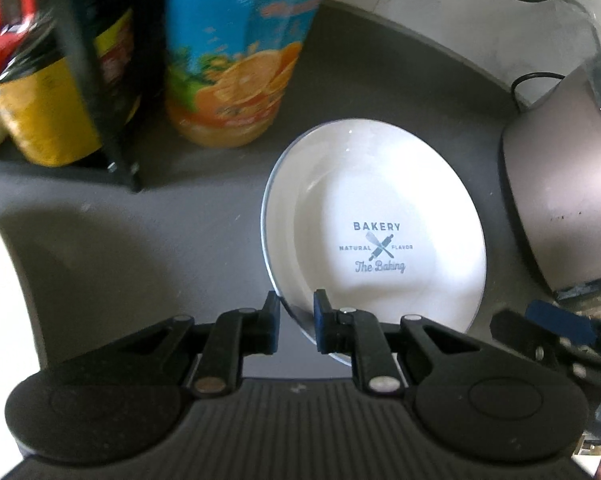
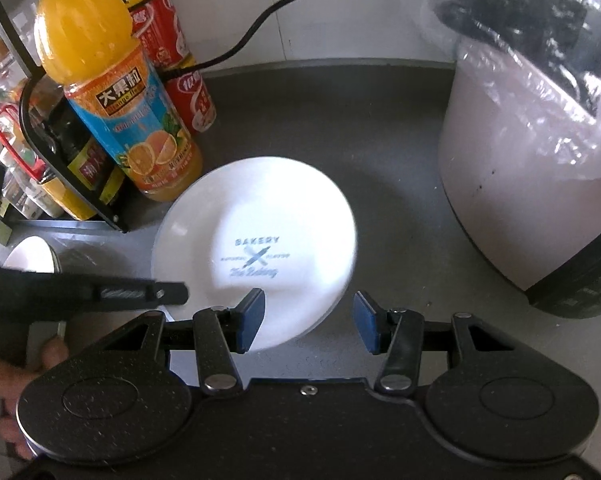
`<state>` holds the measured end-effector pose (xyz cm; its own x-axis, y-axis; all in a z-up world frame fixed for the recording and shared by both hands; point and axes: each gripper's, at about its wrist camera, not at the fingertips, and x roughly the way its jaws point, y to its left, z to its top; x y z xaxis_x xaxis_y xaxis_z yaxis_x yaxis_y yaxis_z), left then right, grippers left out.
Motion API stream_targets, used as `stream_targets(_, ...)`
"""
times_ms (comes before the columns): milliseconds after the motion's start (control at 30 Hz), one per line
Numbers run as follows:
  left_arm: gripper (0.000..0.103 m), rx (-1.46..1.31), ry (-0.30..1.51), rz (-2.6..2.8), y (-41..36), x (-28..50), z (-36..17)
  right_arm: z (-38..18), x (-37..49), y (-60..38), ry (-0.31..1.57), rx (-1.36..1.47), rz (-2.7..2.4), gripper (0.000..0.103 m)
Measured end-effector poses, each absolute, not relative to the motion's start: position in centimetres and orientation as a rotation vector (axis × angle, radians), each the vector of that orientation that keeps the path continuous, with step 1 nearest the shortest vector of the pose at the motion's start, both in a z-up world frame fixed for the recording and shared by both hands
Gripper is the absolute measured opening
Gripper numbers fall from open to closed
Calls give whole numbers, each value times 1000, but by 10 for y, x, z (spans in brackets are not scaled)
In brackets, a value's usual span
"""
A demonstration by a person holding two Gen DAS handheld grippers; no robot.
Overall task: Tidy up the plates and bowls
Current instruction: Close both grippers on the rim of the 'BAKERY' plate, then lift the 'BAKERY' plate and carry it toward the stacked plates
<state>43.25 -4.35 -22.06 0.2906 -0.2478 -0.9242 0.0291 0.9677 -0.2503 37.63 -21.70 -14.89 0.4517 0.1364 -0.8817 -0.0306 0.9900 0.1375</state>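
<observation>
You're pinching the white bakery plate's (image 1: 374,216) near rim with the left gripper (image 1: 296,326), tilting it off the grey counter (image 1: 140,240); keep it steady while the right gripper (image 2: 308,322), spread and empty, is hovering beside it.

Soft daylight is filling both views, and nothing is casting a hard shadow on the grey counter (image 1: 204,216). The white plate (image 1: 374,216) is glaring brightly, nearly washing out at its centre, though its printed words are reading sharply in the left wrist view. In the right wrist view the same plate (image 2: 256,240) is smearing with motion blur. The juice bottle (image 1: 236,52) and rack (image 1: 88,80) at far left are blurring heavily. The plastic bag (image 2: 540,64) is glinting. Fisheye distortion is bending the counter edges and wall lines.
</observation>
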Motion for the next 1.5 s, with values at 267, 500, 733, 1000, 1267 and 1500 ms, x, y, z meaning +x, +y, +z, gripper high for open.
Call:
stream_targets(267, 16, -214, 1286, -162, -28, 417, -222, -159, 382, -210, 1143, 121, 124, 46)
stream_targets(500, 16, -200, 1298, -156, -13, 403, -221, -167, 390, -201, 1184, 111, 143, 45)
stream_targets(733, 16, -198, 1297, -137, 6, 396, -218, -176, 400, -192, 1227, 85, 168, 45)
stream_targets(1000, 12, -180, 1275, -111, 16, 400, -215, -187, 407, -197, 1273, 128, 171, 34)
stream_targets(1267, 11, -195, 1270, -89, 21, 418, -216, -192, 418, -196, 1312, 173, 177, 25)
stream_targets(1500, 11, -177, 1269, -92, 21, 420, -213, -200, 431, -181, 1334, 108, 182, 16)
